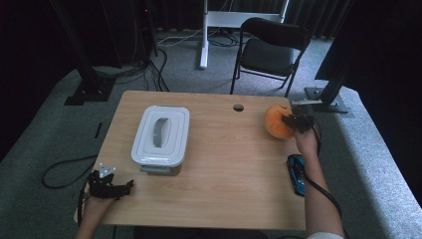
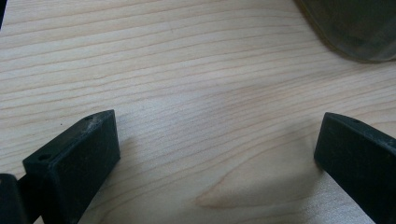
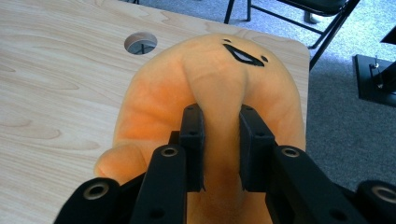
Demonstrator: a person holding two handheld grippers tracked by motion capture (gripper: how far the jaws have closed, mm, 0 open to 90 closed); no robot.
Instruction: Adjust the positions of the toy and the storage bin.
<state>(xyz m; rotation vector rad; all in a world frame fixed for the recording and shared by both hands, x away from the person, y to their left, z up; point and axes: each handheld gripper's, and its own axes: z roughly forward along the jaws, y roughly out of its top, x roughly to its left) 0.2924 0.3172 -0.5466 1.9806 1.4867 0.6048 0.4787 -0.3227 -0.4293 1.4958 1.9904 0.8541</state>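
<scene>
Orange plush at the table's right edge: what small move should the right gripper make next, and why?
Probably lift it slightly. The right gripper already has its jaws pinched on a fold of the plush, while the box is still lidded and the left gripper is idle.

Far side of the orange plush toy (image 1: 276,122) hidden behind the right gripper (image 1: 298,121) in the high view; lower part cut off by the bottom edge in the right gripper view. Blue toy car (image 1: 296,174) partly covered by the forearm, details too small to tell. Contents of the lidded plastic box (image 1: 161,135) unseen. Grey rounded corner (image 2: 359,28), probably that box, cropped at the top edge.
</scene>
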